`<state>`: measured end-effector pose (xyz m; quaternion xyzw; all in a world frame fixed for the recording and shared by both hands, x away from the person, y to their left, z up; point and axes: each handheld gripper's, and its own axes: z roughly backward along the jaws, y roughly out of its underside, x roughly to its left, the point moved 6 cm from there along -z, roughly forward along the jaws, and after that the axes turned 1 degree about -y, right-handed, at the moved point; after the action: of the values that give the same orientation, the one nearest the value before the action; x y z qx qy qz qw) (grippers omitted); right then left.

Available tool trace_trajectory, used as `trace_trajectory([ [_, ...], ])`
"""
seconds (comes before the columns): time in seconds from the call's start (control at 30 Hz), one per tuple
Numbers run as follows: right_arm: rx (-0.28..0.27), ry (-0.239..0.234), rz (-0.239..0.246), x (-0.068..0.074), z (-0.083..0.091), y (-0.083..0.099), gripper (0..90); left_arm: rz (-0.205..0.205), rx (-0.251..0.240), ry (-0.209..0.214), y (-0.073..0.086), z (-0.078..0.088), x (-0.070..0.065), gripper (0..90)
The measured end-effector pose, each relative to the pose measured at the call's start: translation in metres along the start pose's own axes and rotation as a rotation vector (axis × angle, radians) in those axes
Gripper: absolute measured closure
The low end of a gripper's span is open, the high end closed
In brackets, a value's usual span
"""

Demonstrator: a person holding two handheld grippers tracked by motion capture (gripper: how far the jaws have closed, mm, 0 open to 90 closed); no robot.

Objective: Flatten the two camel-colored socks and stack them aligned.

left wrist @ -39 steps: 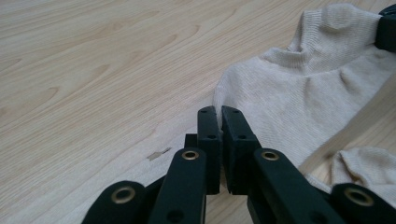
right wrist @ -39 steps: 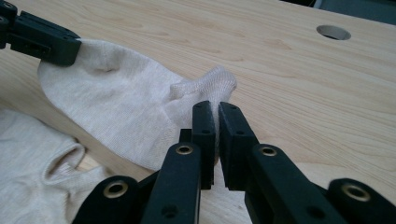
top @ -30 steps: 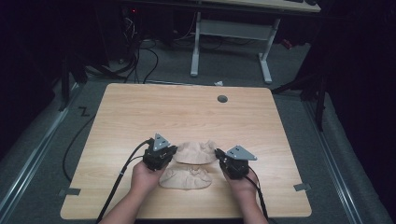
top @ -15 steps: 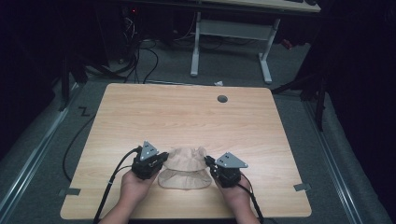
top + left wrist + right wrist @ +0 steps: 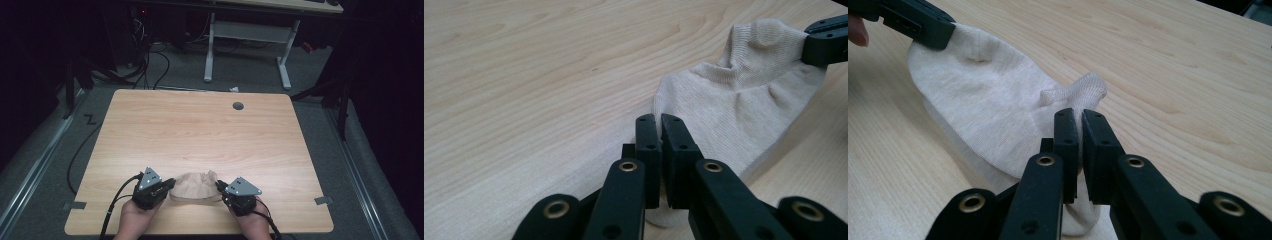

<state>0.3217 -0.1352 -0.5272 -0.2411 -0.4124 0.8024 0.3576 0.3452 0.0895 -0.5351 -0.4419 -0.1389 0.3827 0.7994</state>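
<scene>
Both pairs of jaws are pinched shut on the beige sock (image 5: 194, 187): the left gripper (image 5: 659, 131) holds one end and the right gripper (image 5: 1080, 125) the other, near the near edge of the table (image 5: 200, 130). Each bite looks thin, possibly one layer of knit, though the jaws hide it. A harder pull apart could slip an end free, and the sock would sag or drop off the near edge.

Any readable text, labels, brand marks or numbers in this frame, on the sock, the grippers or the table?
None can be read.
Cream knitted sock: plain knit, no logo or print.
Black left gripper and black right gripper: bare jaws with brass rivets, no markings.
Light wooden table: wood grain and a round grey cable hole, no lettering.
</scene>
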Motion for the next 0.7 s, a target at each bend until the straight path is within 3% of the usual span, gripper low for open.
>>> trace_trajectory([
  [0.43, 0.047, 0.014, -0.006, -0.003, -0.001, 0.023, 86.1, -0.035, 0.05, -0.024, 0.013, -0.013, 0.0, 86.7],
  [0.6, 0.041, 0.015, -0.017, -0.004, -0.002, 0.024, 86.1, -0.039, 0.029, -0.028, 0.011, -0.011, -0.001, 86.7],
  [0.7, 0.056, 0.015, -0.012, -0.004, -0.005, 0.027, 86.0, -0.041, 0.048, -0.039, 0.015, -0.015, 0.001, 86.6],
])
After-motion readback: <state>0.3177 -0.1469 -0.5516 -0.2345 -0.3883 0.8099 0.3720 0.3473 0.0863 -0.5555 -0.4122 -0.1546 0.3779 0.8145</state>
